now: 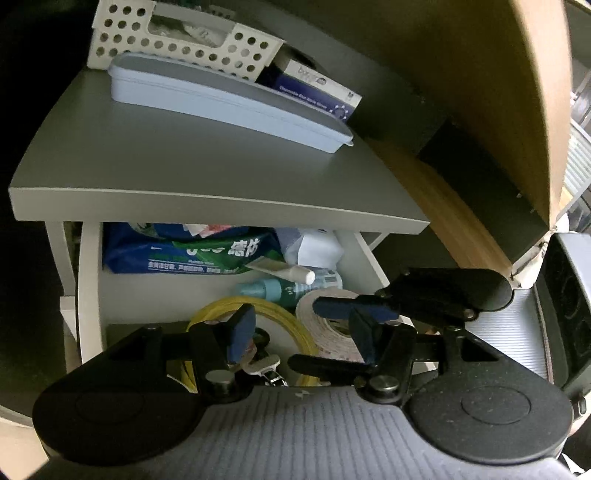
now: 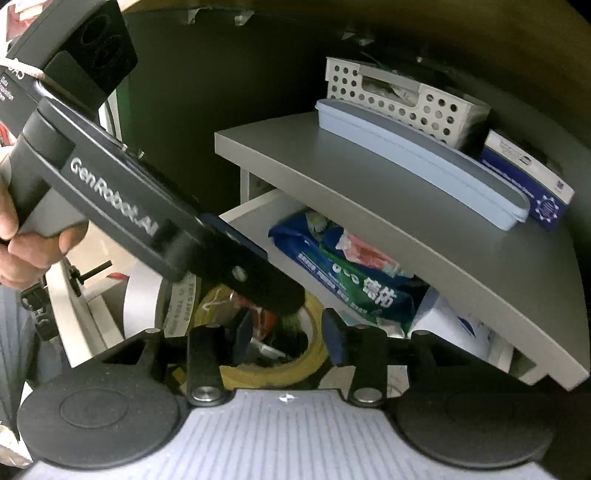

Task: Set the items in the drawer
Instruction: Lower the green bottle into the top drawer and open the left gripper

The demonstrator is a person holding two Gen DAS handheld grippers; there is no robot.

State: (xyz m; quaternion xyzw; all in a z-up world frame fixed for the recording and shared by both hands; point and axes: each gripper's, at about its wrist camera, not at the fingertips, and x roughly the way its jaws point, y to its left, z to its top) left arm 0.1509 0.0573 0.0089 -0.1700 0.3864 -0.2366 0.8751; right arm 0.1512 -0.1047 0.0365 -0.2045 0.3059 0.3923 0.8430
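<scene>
The white drawer [image 1: 88, 280] stands pulled open under the grey cabinet top [image 1: 177, 166]. It holds a yellow tape roll [image 1: 291, 321], a white tape roll [image 1: 332, 325], a teal bottle [image 1: 273, 290], a white tube [image 1: 288, 269] and a blue-green pack [image 1: 192, 254]. My left gripper [image 1: 303, 338] is open over the drawer, above a small metal clip [image 1: 266, 367]. My right gripper [image 2: 290, 334] is open and empty above the yellow tape roll [image 2: 314, 350]. The right gripper's fingers [image 1: 351, 306] reach into the left wrist view from the right. The left gripper's body [image 2: 147, 218] crosses the right wrist view.
On the cabinet top lie a light blue flat case [image 1: 229, 99], a perforated white basket [image 1: 177, 33] and a blue-white glove box [image 1: 314, 88]. A wooden panel [image 1: 532, 92] rises at the right. A hand [image 2: 22, 236] holds the left gripper's handle.
</scene>
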